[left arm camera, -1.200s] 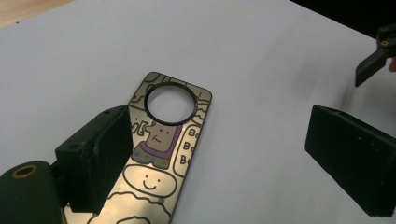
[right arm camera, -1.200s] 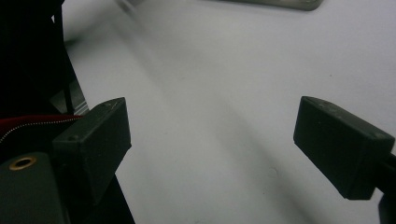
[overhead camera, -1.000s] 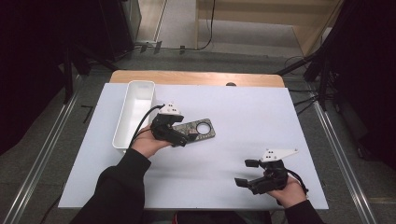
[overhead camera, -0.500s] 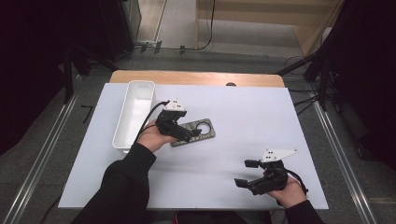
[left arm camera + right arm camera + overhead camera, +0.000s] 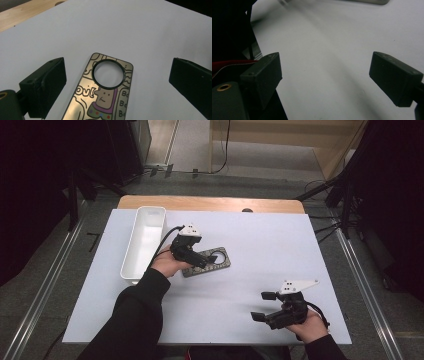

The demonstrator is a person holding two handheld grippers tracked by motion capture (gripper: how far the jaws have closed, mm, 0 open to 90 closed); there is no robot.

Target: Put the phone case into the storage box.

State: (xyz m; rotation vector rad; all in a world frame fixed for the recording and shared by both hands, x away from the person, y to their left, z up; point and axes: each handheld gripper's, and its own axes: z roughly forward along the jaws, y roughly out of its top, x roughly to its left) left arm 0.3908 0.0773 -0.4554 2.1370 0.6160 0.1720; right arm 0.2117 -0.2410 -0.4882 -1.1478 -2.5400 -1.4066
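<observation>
Lying between the left gripper's [image 5: 113,85] parted jaws: phone case [image 5: 105,95].

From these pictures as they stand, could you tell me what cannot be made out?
- Phone case: its near end is cut off by the left gripper view's bottom edge; in the high view the left gripper covers part of it.
- White tray: its top edge in the right gripper view is blurred.

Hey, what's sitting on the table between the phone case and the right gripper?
Nothing: in the high view, only bare white table lies between the phone case and the right gripper.
</observation>
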